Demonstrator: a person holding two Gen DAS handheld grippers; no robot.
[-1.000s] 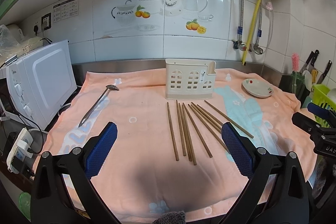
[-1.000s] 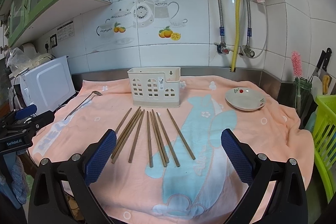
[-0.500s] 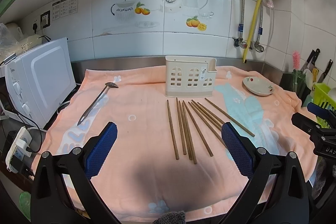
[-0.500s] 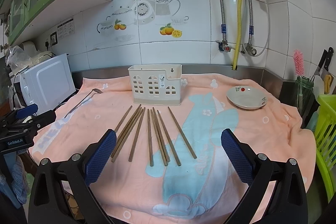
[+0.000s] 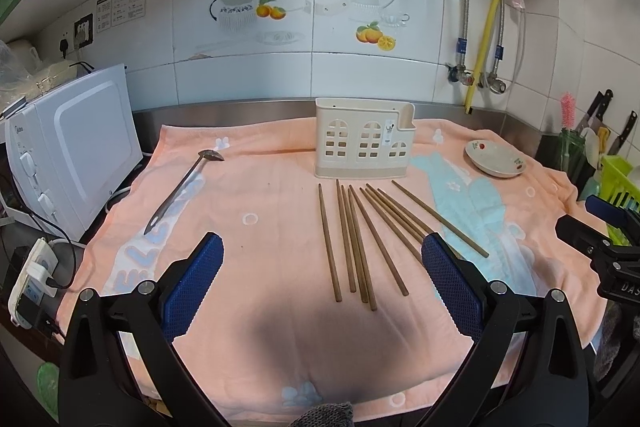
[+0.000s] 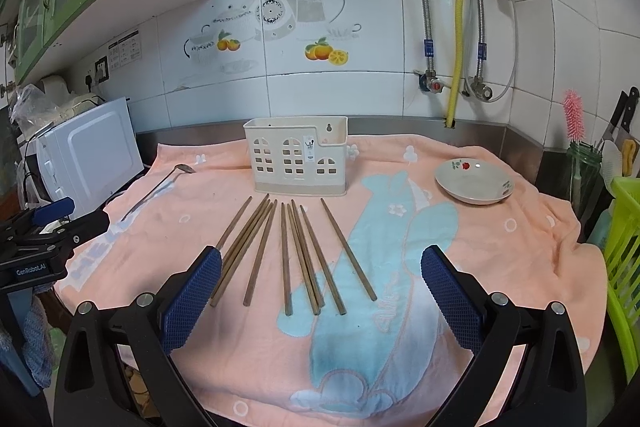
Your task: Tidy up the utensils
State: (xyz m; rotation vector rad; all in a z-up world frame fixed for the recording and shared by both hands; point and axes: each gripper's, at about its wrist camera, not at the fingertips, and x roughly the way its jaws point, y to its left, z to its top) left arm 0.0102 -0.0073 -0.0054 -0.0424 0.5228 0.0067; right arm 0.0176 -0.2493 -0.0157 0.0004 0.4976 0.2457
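The left gripper (image 5: 322,279) is spread wide with nothing between its blue pads (image 5: 192,285), held above the near part of a peach towel (image 5: 260,339) that covers the counter. The right gripper (image 6: 320,281) is likewise wide apart and empty, hovering over the towel's pale blue cartoon figure (image 6: 372,311). Each gripper shows at the edge of the other's view, the right one at the far right of the left wrist view and the left one at the far left of the right wrist view

Just beyond the pads lie eight wooden chopsticks (image 5: 362,247) fanned out flat on the towel, some touching along their length, their far tips pointing toward a cream plastic utensil holder (image 5: 364,143) with window-shaped cutouts. The holder stands upright at the back of the towel, near the chopstick tips but apart from them. Its inside cannot be seen

To the left, well apart from the chopsticks, a metal spoon (image 5: 184,193) lies on the towel with its bowl toward the wall. To the right of the holder sits a small shallow dish (image 6: 474,183) with a red motif

A white microwave (image 5: 76,147) stands off the towel's left edge, and a green plastic basket (image 6: 624,267) is at the far right
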